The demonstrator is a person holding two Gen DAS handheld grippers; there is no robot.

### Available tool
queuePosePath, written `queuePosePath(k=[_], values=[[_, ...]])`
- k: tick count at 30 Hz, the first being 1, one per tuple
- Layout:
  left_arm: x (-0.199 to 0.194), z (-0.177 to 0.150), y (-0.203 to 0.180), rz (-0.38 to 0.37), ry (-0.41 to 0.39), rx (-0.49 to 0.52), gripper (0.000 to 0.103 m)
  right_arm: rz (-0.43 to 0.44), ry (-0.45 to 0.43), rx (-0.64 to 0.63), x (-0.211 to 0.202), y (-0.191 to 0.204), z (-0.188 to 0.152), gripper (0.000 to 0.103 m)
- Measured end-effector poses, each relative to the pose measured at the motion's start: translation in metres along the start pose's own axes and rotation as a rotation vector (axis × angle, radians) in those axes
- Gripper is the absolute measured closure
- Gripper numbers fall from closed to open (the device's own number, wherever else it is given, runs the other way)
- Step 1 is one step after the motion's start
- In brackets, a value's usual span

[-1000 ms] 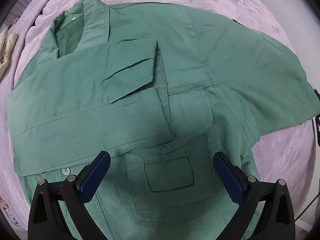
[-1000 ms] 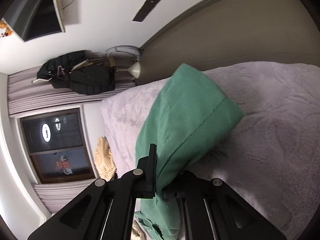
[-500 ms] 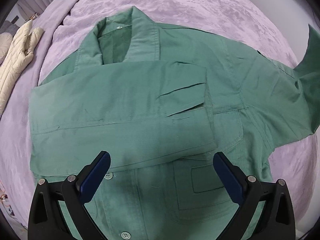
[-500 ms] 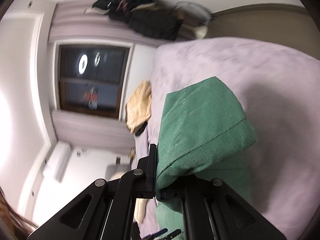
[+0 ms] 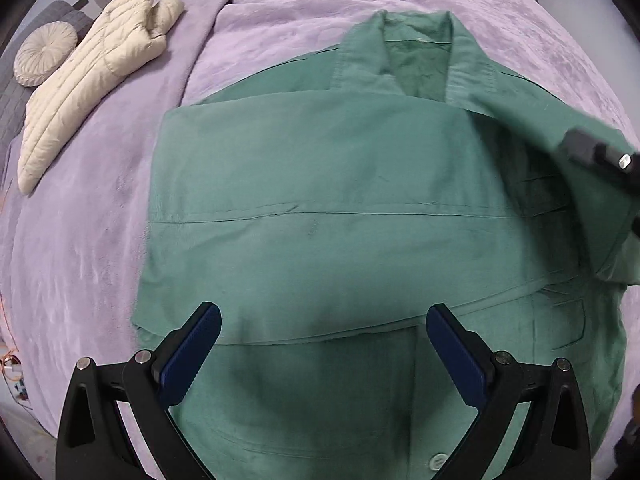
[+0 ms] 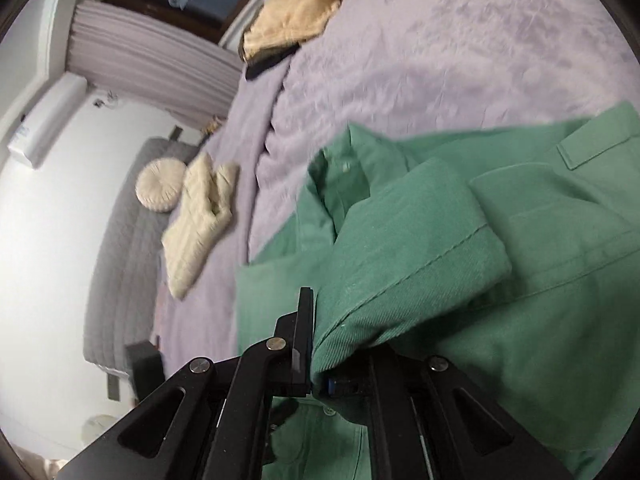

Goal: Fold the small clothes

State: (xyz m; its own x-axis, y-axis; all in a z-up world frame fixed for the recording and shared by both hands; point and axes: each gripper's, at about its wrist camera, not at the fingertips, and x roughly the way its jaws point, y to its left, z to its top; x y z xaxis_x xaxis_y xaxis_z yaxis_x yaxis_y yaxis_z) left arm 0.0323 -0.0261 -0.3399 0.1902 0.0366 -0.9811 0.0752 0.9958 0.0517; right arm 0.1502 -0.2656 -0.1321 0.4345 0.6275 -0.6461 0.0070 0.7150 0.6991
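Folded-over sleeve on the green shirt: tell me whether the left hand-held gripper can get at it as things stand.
Probably yes. The left hand-held gripper is open and empty, hovering right over the folded-over sleeve, with nothing between them. The right hand-held gripper holds the other sleeve off to the side.

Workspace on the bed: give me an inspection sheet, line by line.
Surface: purple blanket over the bed, wrinkled.
Job's things: green shirt lying face up, collar away from the left camera, one sleeve folded across the chest; the other sleeve cuff lifted.
Clutter: cream quilted garment, round pleated cushion, tan garment.
Grippers: left gripper open, hovering over the shirt's lower front; right gripper shut on the sleeve cuff.
Cables: nothing seen.
Surroundings: window with curtains, white wall unit.
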Motion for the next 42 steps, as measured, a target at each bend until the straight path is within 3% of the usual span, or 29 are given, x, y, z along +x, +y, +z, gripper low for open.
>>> queuePosePath(k=[2,4,5,6,8,10,12,14,16,20,22,23,24,25,26,27,30,35,37,41,42], values=[[0.015,-0.004,0.026,0.004,0.002,-0.013,0.0,-0.084,0.061,0.01,0.034,-0.002,-0.014,0.095],[0.02,0.0,0.036,0.002,0.0,-0.026,0.0,-0.138,0.09,0.064,0.047,-0.01,-0.025,0.086],[0.023,0.0,0.047,-0.001,-0.003,-0.034,0.0,-0.123,0.083,0.095,0.047,-0.013,-0.029,0.074],[0.028,-0.001,0.058,-0.004,-0.006,-0.043,0.0,-0.101,0.068,0.127,0.042,-0.014,-0.031,0.055],[0.036,-0.005,0.089,-0.012,-0.004,-0.063,0.0,-0.109,0.007,0.17,0.023,-0.014,-0.031,0.04],[0.034,-0.014,0.118,-0.007,0.0,-0.08,0.0,-0.118,-0.072,0.19,0.007,-0.011,-0.029,0.046],[0.038,-0.011,0.136,0.003,-0.006,-0.091,0.0,-0.145,-0.109,0.19,0.002,0.0,-0.022,0.093],[0.033,-0.015,0.148,0.006,-0.019,-0.104,0.0,-0.187,-0.125,0.099,0.002,0.021,-0.018,0.092],[0.03,-0.008,0.161,-0.001,-0.032,-0.129,0.0,-0.245,-0.106,-0.088,0.017,0.056,-0.019,0.093],[0.024,0.017,0.184,-0.012,-0.036,-0.193,0.0,-0.359,0.019,-0.382,0.058,0.101,-0.048,0.088],[0.016,0.03,0.193,-0.012,-0.027,-0.213,0.0,-0.441,0.087,-0.466,0.081,0.107,-0.063,0.079],[0.015,0.039,0.194,-0.018,-0.023,-0.221,0.0,-0.45,0.121,-0.481,0.086,0.108,-0.07,0.069],[0.018,0.041,0.198,-0.031,-0.019,-0.228,0.0,-0.443,0.142,-0.481,0.085,0.107,-0.076,0.055],[0.012,0.049,0.197,-0.048,-0.016,-0.23,0.0,-0.429,0.151,-0.478,0.082,0.107,-0.081,0.048],[0.014,0.052,0.2,-0.071,-0.015,-0.228,0.0,-0.42,0.151,-0.479,0.077,0.108,-0.085,0.041],[0.01,0.058,0.202,-0.093,-0.015,-0.224,0.0,-0.408,0.156,-0.475,0.07,0.106,-0.087,0.041],[0.008,0.074,0.176,-0.193,-0.017,-0.193,0.0,-0.369,0.143,-0.386,0.036,0.089,-0.09,0.041],[0.005,0.118,0.107,-0.339,0.012,-0.119,0.0,-0.299,0.045,-0.02,-0.034,0.012,-0.086,0.039],[-0.003,0.14,0.074,-0.37,0.054,-0.095,0.0,-0.254,-0.016,0.153,-0.06,-0.026,-0.087,0.036],[-0.02,0.14,0.011,-0.363,0.057,-0.047,0.001,-0.168,-0.137,0.421,-0.095,-0.09,-0.091,0.032],[-0.02,0.142,0.006,-0.357,0.044,-0.031,0.013,-0.146,-0.17,0.466,-0.099,-0.103,-0.09,0.032]])
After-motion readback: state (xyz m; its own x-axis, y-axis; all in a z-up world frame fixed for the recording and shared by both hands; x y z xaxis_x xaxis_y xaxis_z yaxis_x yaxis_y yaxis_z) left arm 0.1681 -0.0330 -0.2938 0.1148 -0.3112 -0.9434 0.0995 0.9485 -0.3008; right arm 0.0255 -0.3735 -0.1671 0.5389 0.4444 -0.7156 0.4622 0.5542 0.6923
